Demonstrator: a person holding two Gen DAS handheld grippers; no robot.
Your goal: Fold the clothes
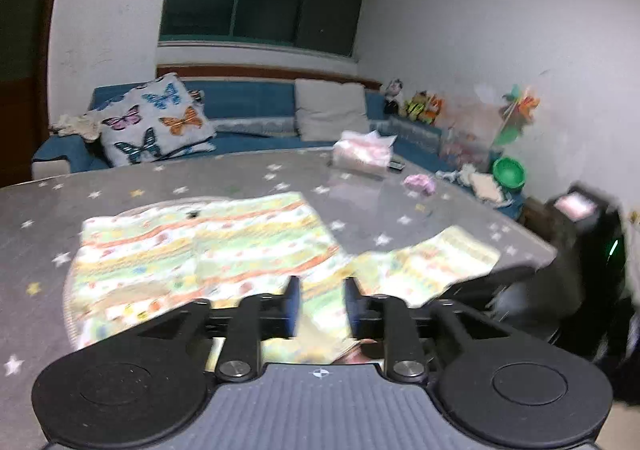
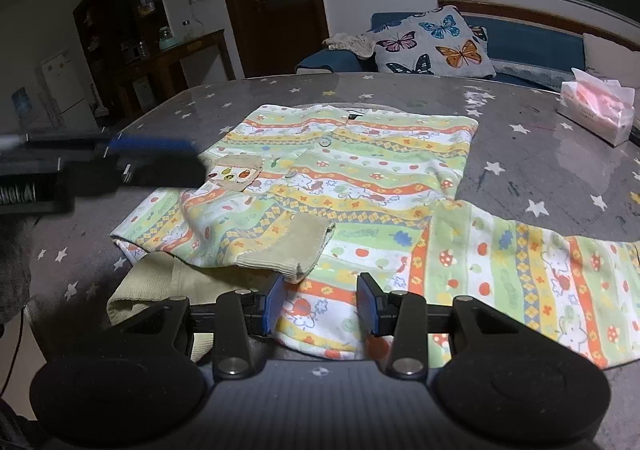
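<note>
Child's striped shirt (image 2: pixel 352 170) lies flat, front up, on the star-patterned tabletop (image 2: pixel 540 170), collar toward the far edge. One sleeve is folded in across the body, its beige cuff (image 2: pixel 286 246) resting near the hem; that placement suggests the sides are being brought in first. The other sleeve (image 2: pixel 540 278) trails outward, unfolded.

Right tool (image 2: pixel 322 304) hovers low over the hem, jaws apart, gripping nothing (likely lining up for the bottom fold or the loose sleeve).

Left tool (image 1: pixel 322 308), blurred in its own view, sits over the shirt's edge with cloth showing between the jaws; whether it pinches the fabric I cannot tell.

Tissue box (image 2: pixel 596 114) stands well apart, clear of the work.
</note>
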